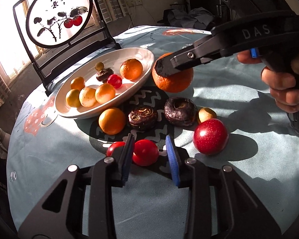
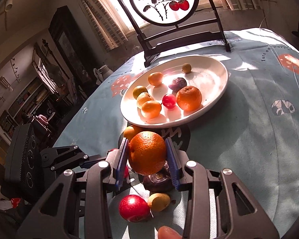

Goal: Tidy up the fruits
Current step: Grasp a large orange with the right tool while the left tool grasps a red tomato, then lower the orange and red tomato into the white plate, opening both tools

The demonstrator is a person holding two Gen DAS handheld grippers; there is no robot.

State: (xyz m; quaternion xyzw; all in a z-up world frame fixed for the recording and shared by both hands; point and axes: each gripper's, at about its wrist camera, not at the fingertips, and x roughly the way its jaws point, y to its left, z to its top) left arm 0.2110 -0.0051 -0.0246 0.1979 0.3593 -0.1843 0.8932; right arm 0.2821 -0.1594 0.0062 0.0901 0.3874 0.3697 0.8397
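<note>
White plate [image 1: 147, 55] rim near held orange [image 2: 147, 152].

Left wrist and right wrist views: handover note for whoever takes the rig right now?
Right tool: shut on the big orange, just short of the plate.
Left tool: open around a small red fruit; a gap shows on the blue pad's side, so not gripped.
Done: eight fruits lie in the plate.
Left: plate the big orange, then clear the cloth: small orange, two dark fruits, yellowish fruit, large red fruit, second small red fruit.
</note>
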